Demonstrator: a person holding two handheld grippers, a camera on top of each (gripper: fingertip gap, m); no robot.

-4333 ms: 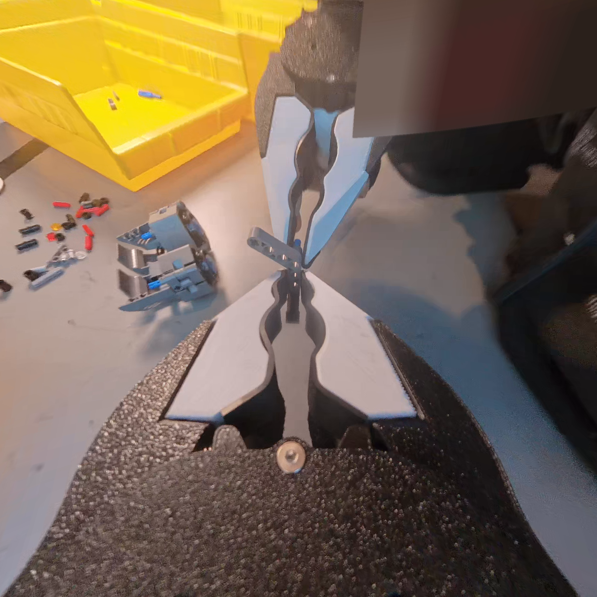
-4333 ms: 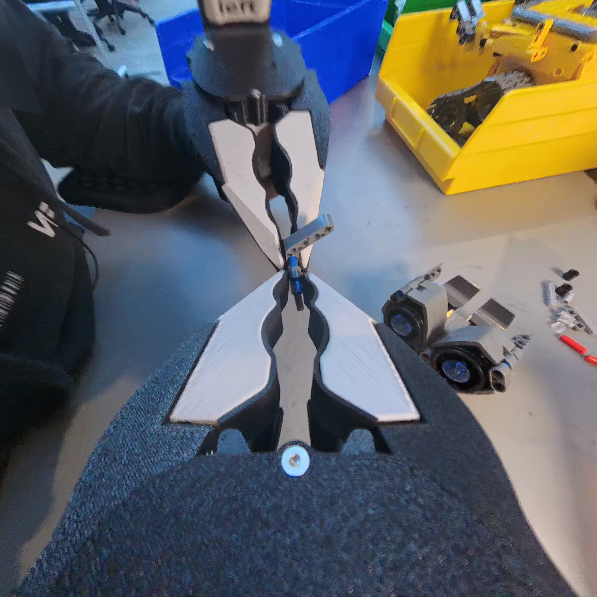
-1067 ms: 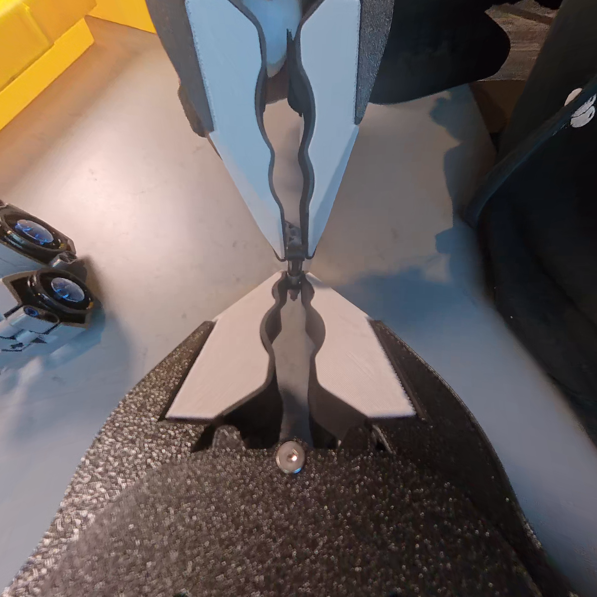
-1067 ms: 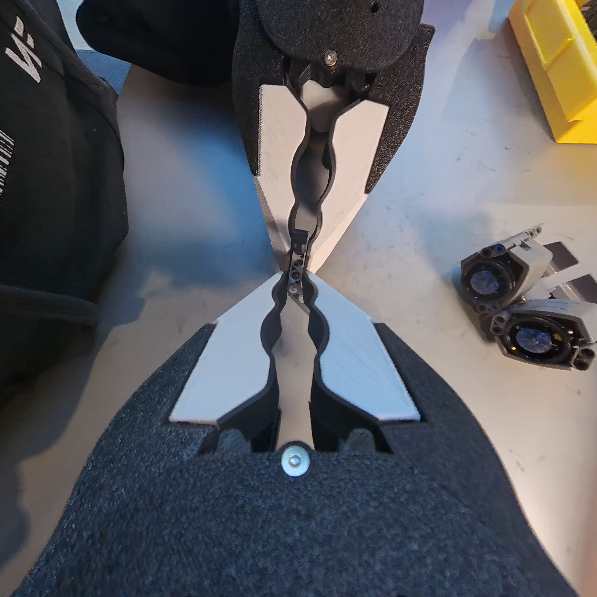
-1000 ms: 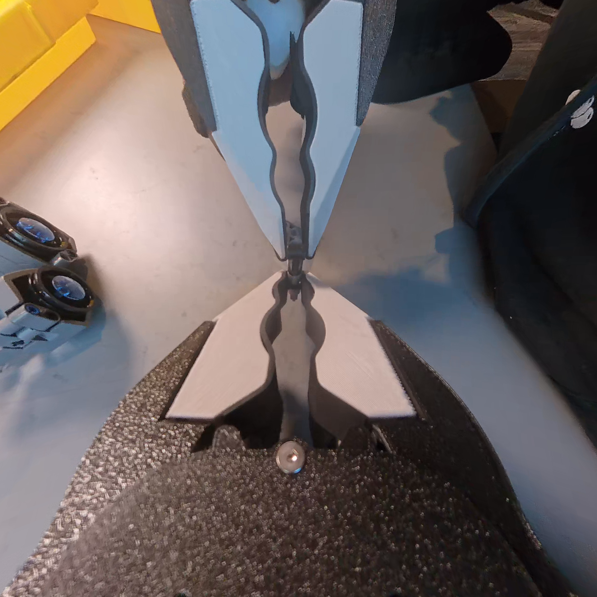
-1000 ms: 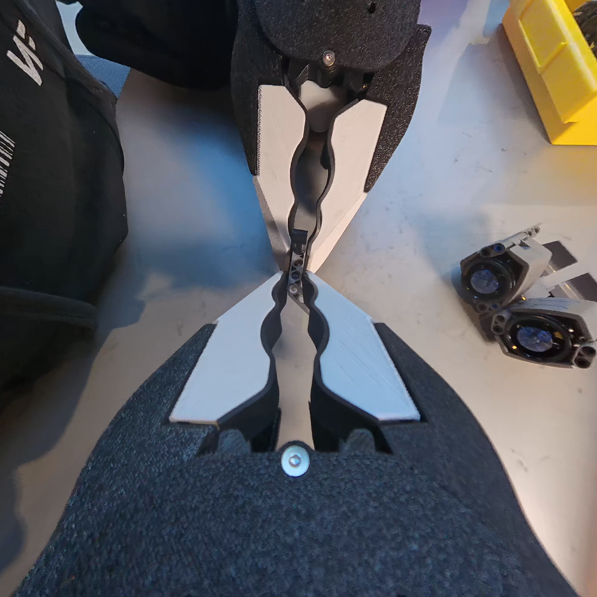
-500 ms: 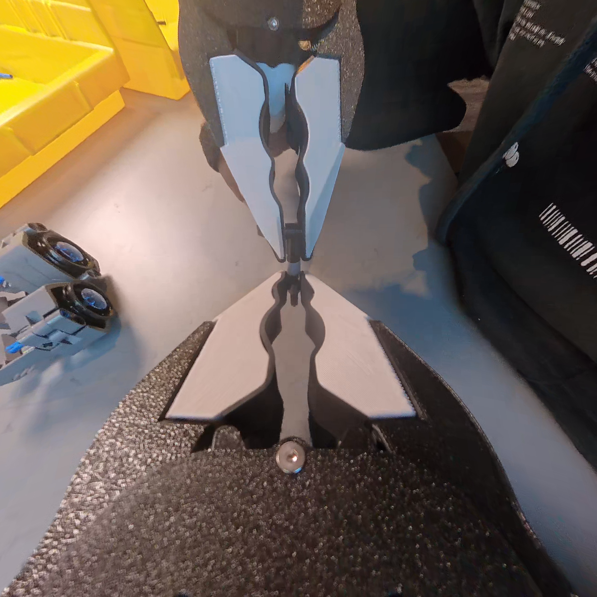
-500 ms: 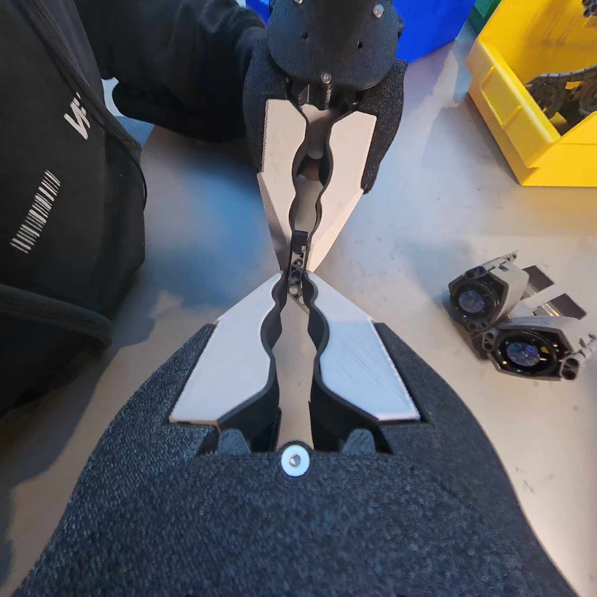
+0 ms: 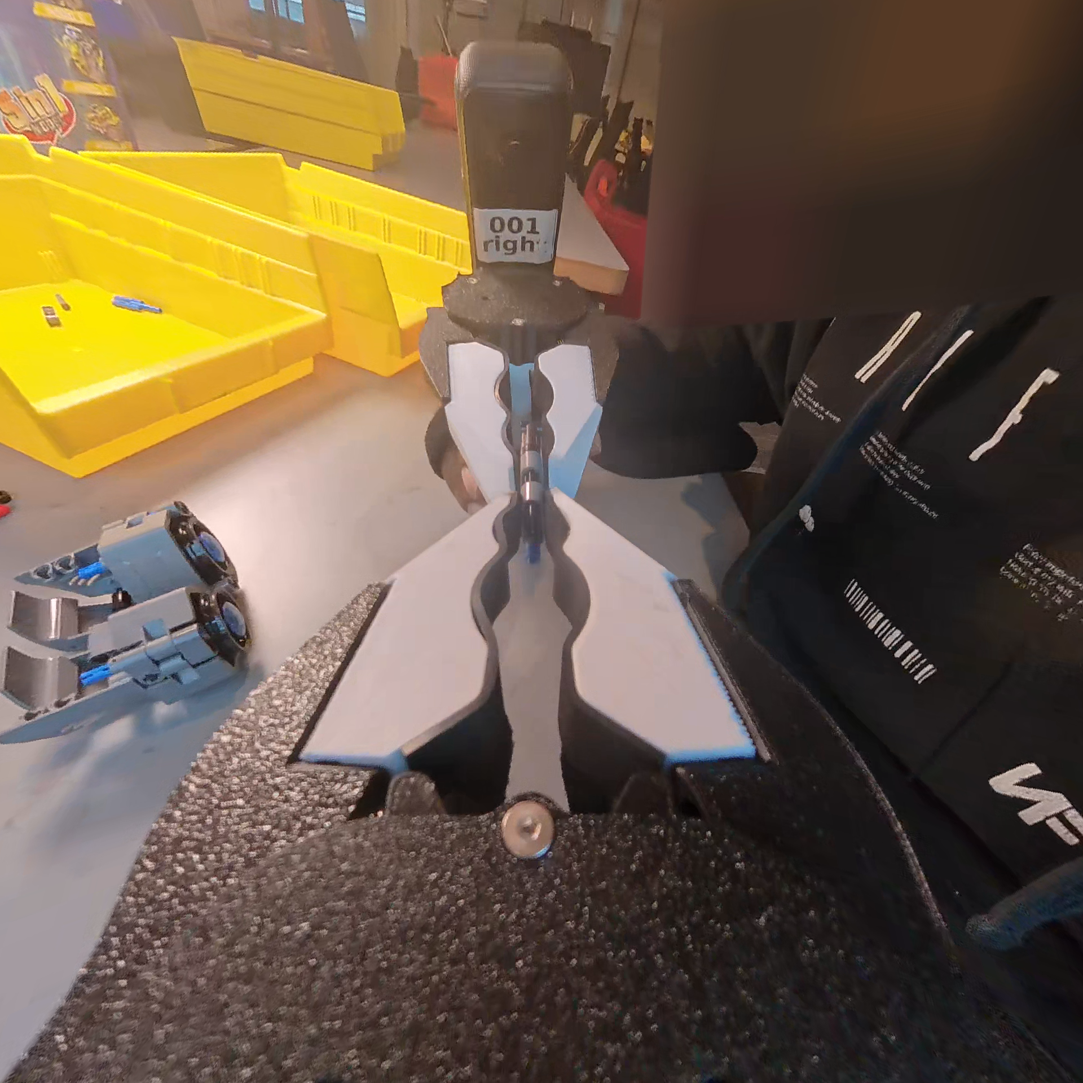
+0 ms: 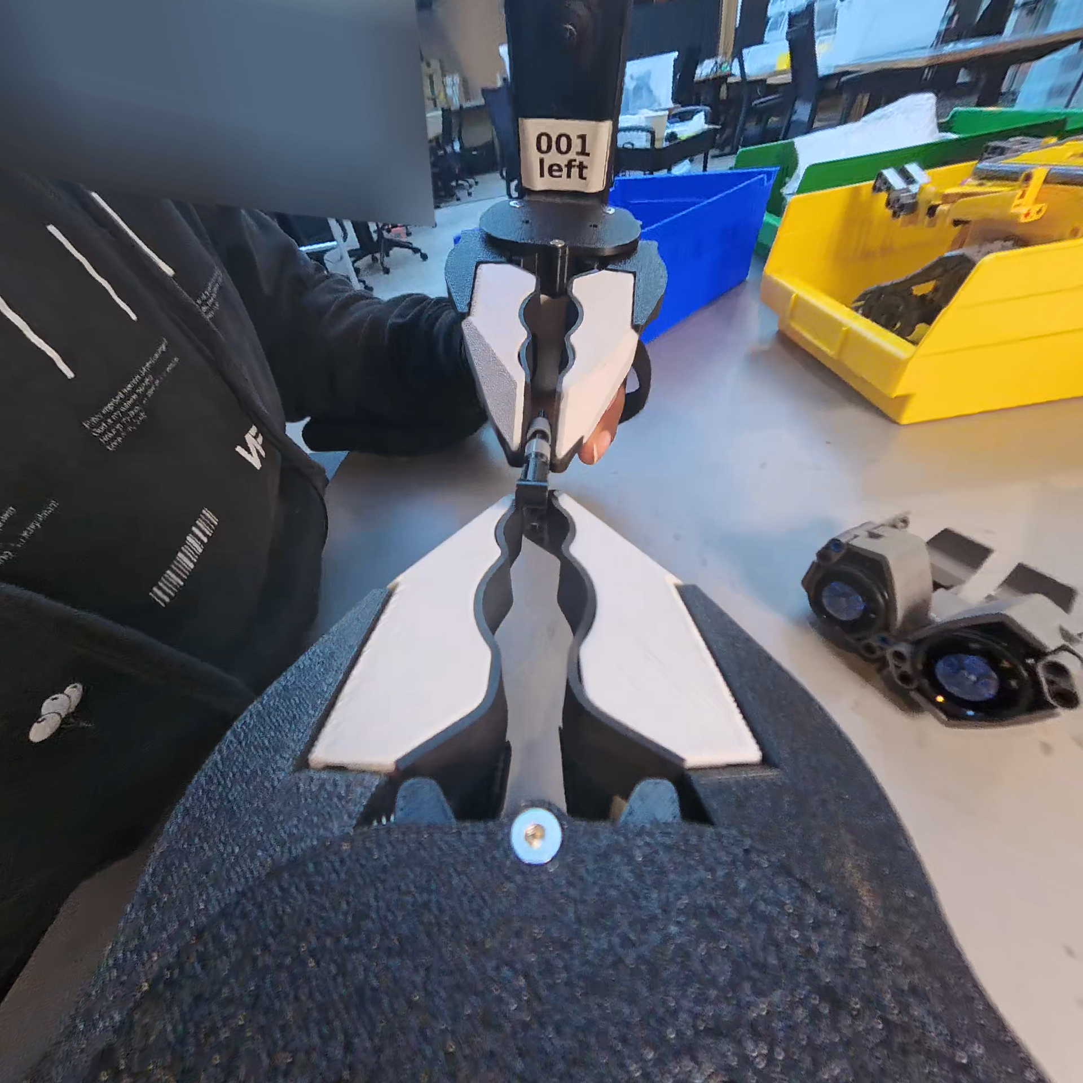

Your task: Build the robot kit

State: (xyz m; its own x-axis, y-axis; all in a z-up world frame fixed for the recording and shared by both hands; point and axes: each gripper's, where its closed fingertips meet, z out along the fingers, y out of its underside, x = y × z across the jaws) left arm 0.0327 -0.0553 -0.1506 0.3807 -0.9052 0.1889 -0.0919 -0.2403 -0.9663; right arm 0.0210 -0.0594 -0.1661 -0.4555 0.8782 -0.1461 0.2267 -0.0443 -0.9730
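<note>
My two grippers meet tip to tip above the grey table (image 9: 328,486). My left gripper (image 9: 530,511) is shut on a small black pin with a blue end (image 9: 532,548). It shows opposite in the right wrist view (image 10: 536,460), where the pin's black and grey barrel (image 10: 536,444) sticks out of its tips. My right gripper (image 10: 534,505) is shut on a dark grey perforated beam (image 10: 534,517), seen edge-on. It shows opposite in the left wrist view (image 9: 530,489). Pin and beam sit in line and touch between the two pairs of tips.
A grey twin-engine brick model (image 9: 152,615) (image 10: 937,639) lies on the table beside the grippers. Yellow bins (image 9: 176,375) (image 10: 949,351) and a blue bin (image 10: 697,234) stand behind. A person's dark sleeves and clothing (image 9: 914,527) (image 10: 146,445) fill one side. My two grippers' fingertips are within a few centimetres of each other.
Both grippers have stayed shut and tip to tip. They have lifted and tilted up, so bins and room show. The beam, crosswise 4.3 s ago, now lies in line with the fingers.
</note>
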